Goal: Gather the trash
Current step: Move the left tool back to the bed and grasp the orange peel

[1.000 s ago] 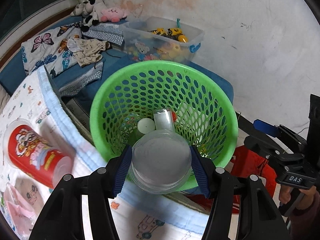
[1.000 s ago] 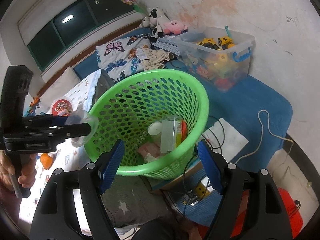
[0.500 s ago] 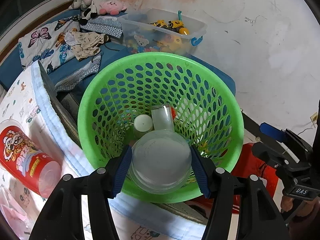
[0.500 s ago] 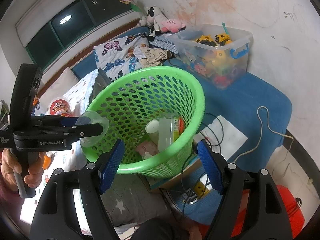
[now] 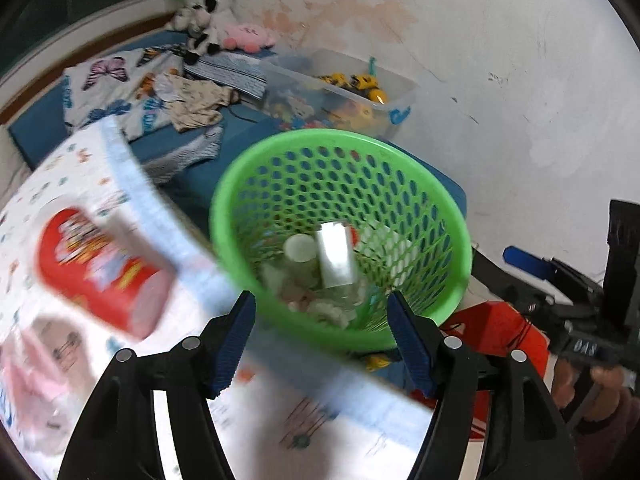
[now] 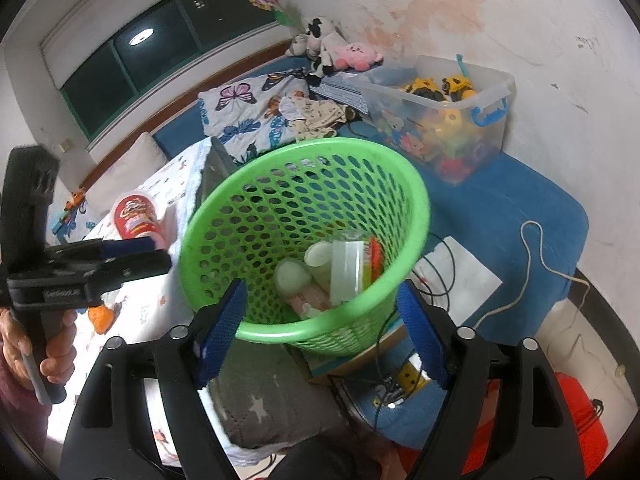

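Note:
A green mesh basket stands beside the bed with trash in it: a white-capped bottle, crumpled paper and a clear plastic cup. My left gripper hovers at the basket's near-left rim; its jaws are opening and nothing is between them. A red snack can lies on the printed quilt to its left. My right gripper faces the basket's near side, its jaws opening too, with nothing gripped.
A clear toy box and plush toys sit on the blue mat by the wall. A white cable and a cardboard box lie right of the basket. A red object sits low right.
The clear cup has left my left gripper's jaws and now lies in the basket. That gripper has opened and swung back toward the bed. The right jaws have widened slightly.

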`<state>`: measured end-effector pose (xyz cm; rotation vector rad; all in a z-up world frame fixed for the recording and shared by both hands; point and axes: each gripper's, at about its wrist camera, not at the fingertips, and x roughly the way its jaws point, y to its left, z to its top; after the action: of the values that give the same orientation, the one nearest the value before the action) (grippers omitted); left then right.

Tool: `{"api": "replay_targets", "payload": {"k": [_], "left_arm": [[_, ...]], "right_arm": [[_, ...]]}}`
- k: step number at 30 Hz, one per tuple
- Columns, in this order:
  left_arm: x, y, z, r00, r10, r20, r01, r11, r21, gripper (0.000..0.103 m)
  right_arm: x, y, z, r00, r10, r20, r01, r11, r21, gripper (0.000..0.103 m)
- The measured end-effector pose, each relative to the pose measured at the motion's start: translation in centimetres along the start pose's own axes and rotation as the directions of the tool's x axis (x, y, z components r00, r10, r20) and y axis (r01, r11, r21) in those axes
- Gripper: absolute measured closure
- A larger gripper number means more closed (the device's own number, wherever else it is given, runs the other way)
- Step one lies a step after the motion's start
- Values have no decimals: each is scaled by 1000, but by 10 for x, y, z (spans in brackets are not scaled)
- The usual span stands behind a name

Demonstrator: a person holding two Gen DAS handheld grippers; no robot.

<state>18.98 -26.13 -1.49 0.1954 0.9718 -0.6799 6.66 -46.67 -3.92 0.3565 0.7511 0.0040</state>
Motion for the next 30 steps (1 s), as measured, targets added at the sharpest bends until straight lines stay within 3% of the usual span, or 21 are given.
{"api": "replay_targets", "payload": {"k": [9, 15, 22, 30], "left_arm": [[-53, 54, -53, 987, 146, 61, -141, 986, -87, 37], [-77, 94, -93, 969, 234, 75, -217, 958, -186, 37], [-72, 113, -124, 962, 269, 42, -252, 938, -237, 37], [-57, 120, -129, 960, 280, 21, -264, 925, -273, 37]], "right_arm": [[7, 32, 3, 999, 43, -12, -44, 998, -51, 22], [16, 54, 6, 997, 66, -26, -68, 994, -84, 21], [25, 70, 5, 995, 88, -45, -93, 990, -110, 21], [32, 79, 4, 993, 99, -61, -106, 987, -123, 21]]}}
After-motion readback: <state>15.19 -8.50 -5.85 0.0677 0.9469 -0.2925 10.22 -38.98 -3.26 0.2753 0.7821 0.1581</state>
